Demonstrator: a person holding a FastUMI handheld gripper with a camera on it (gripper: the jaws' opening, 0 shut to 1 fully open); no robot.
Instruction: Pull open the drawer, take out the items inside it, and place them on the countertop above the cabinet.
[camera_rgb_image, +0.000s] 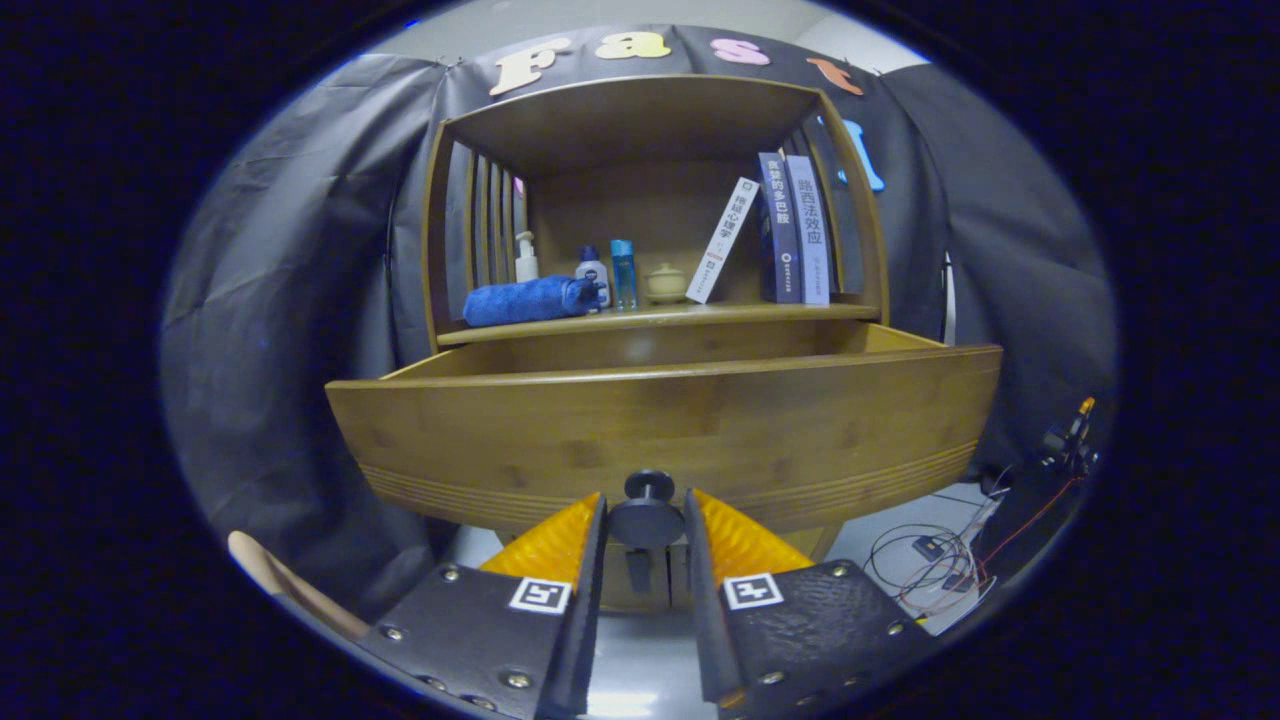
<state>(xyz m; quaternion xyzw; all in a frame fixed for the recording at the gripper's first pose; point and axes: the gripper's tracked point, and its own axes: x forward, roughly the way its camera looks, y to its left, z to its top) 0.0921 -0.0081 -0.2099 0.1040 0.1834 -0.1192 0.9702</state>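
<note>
A wooden drawer (660, 425) stands pulled out of the cabinet toward me, its front panel wide across the view. Its dark round knob (648, 517) sits between my fingertips, and my gripper (646, 520) is shut on it, both fingers pressing its sides. The drawer's inside is hidden behind the front panel. Above it lies the countertop (770, 312), a wooden shelf floor that carries a rolled blue towel (528, 300), a pump bottle (525, 258), two small bottles (608, 275), a small lidded jar (665, 283) and several books (790, 235).
The shelf's slatted side walls (480, 230) and top board box in the countertop. Black cloth hangs behind and beside the cabinet. Loose cables (930, 565) and a small device (1070, 440) lie on the floor to the right of the drawer.
</note>
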